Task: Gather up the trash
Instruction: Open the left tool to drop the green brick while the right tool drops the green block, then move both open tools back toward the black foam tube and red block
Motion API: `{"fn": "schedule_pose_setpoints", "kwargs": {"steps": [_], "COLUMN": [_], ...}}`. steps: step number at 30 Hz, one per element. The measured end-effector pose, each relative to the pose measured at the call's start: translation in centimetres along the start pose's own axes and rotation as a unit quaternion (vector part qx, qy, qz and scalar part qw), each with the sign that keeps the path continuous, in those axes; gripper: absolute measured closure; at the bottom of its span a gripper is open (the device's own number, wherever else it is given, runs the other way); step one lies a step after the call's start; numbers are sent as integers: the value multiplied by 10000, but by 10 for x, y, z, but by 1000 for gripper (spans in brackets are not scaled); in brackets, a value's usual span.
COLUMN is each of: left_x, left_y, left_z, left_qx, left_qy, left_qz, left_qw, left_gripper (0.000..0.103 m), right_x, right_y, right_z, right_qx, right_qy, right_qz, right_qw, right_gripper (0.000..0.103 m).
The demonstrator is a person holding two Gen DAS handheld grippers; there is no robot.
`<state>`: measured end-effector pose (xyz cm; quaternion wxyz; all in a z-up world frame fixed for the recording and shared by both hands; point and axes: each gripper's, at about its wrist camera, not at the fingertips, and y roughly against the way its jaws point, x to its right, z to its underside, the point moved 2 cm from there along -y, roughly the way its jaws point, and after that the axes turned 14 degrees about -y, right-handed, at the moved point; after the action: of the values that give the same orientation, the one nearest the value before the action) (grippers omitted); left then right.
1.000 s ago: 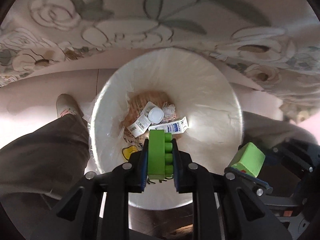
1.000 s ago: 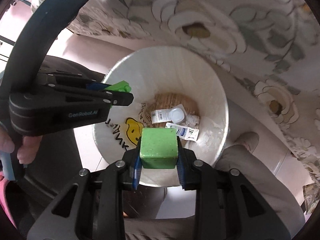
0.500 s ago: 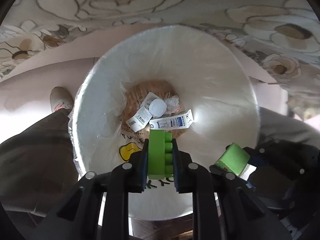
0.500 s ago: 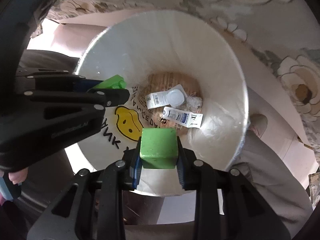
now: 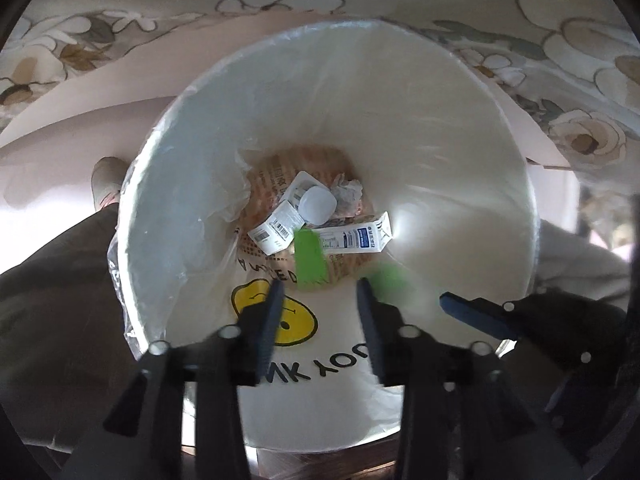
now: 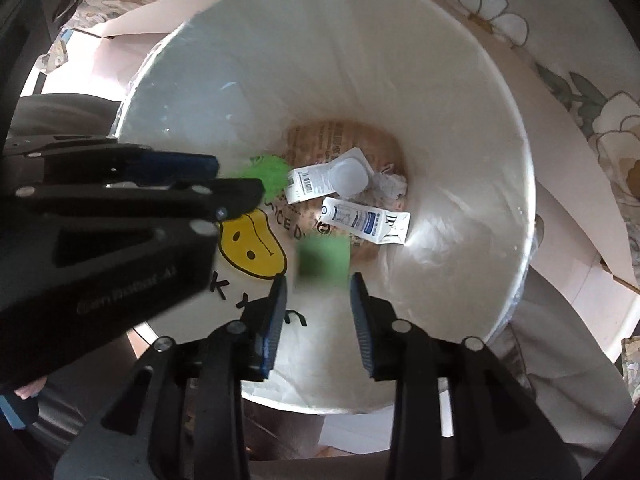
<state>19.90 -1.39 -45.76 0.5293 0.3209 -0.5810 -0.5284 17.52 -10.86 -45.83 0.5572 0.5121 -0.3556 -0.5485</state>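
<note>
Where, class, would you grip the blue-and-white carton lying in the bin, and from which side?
Grip the carton across its narrow width, mid-length, coming straight down: it lies flat on the bottom, and the tall walls of the bin likely block a sideways approach.

The left gripper (image 5: 320,288) hangs over the white bin (image 5: 460,128), jaws opening. A blurred green brick (image 5: 309,256) falls free beyond them, above cartons (image 5: 356,238) at the bin's bottom.

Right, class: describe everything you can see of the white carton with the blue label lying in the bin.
The white carton with the blue label is a small, slim card box with a gabled end and fine print. It lies flat on its side at the bottom of the lined white bin, on brown printed paper, beside a white barcoded box. A blurred green block overlaps its end in the left wrist view.
</note>
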Motion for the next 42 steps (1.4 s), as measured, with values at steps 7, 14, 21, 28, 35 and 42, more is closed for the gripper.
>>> {"fn": "schedule_pose_setpoints", "kwargs": {"steps": [7,14,21,28,35,42], "left_x": [1,9,23,43,61,77], "left_y": [5,21,51,126,215,278], "left_z": [3,11,27,46,61,63], "left_qx": [32,238,505,1318,2239,2871], "left_qy": [-8,-169,-575,-1114,-1557,-1938], "left_qz": [37,-29,-109,-357,-688,-1161], "left_qw": [10000,9996,9970,9844,9596,9309], "left_gripper": [57,54,52,52,45,37], "right_x": [3,4,-1,0,-3,-2], "right_y": [6,24,48,99,179,264], "right_z": [0,5,20,43,60,68], "right_qx": [124,314,555,932,1732,2638], "right_qy": [-39,-12,103,252,584,786], "right_qz": [-23,16,-108,-354,-321,-161], "right_qw": [9999,9995,9983,9947,9826,9612], "right_gripper": [64,64,64,64,61,54]}}
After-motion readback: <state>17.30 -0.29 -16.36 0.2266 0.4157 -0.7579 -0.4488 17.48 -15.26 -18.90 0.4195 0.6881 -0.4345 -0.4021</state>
